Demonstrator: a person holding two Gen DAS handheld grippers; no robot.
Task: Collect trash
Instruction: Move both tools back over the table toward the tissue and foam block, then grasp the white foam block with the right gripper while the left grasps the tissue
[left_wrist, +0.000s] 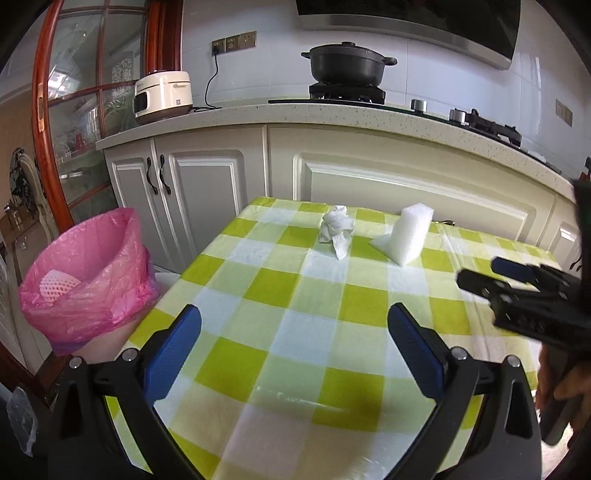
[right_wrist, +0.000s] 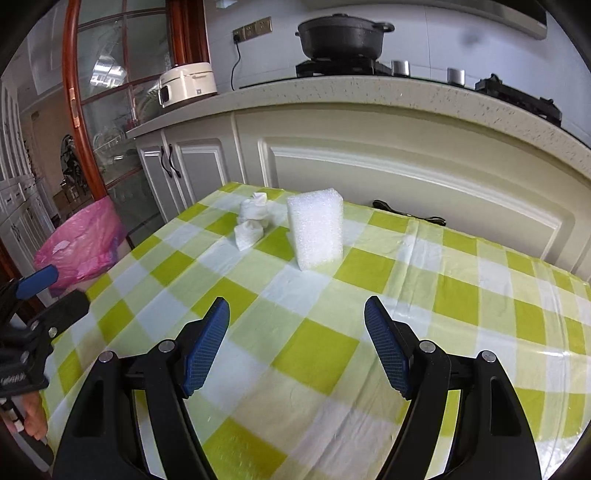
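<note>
Blue-padded jaws of the right hand-held gripper (right_wrist: 297, 343) gape wide and empty above the checked desk (right_wrist: 480, 295), the left hand-held gripper (left_wrist: 293, 354) equally spread and bare; ahead, near the desk's far edge, stand a white foam block (right_wrist: 316, 229) and crumpled tissue (right_wrist: 253, 221), apart; best straddle one fully before squeezing, then carry it to the pink-lined bin (left_wrist: 85, 273) off the left edge

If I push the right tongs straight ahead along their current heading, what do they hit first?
Probably the tablecloth, since the open right tongs point downward at bare checks. The foam block stands farther along that line, the crumpled tissue to its left. Depth is uncertain.
</note>
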